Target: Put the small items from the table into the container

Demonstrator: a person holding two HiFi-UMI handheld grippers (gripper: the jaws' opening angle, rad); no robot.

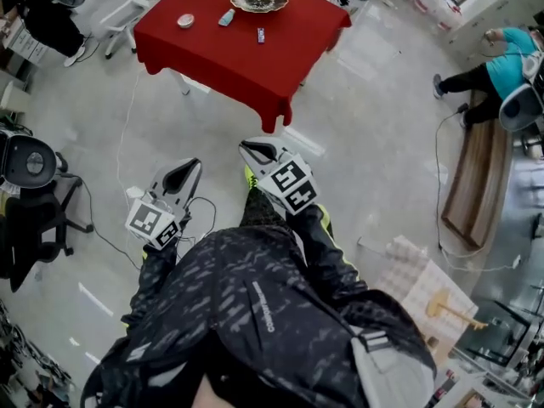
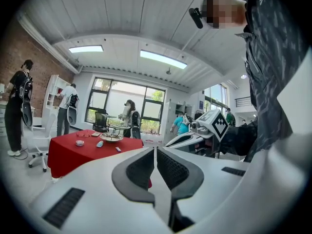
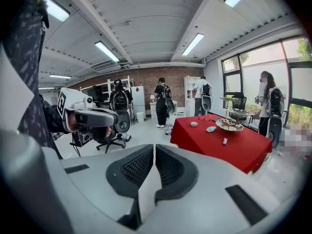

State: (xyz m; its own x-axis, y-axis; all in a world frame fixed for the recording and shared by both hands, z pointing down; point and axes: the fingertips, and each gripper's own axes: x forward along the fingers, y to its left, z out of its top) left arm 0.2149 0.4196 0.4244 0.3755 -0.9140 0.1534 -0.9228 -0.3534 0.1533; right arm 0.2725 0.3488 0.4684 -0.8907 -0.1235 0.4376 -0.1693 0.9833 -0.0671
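Note:
A table under a red cloth stands ahead of me across the floor. On it lie a round white item, a pale blue item and a small dark item, beside a patterned dish. The same dish and small items show in the right gripper view, and the dish in the left gripper view. My left gripper and right gripper hang side by side over the floor, short of the table. Both are shut and hold nothing.
Black office chairs stand at the left, with a white cable trailing over the floor. A person in a teal top crouches at the right by a long wooden board. Several people stand beyond the table.

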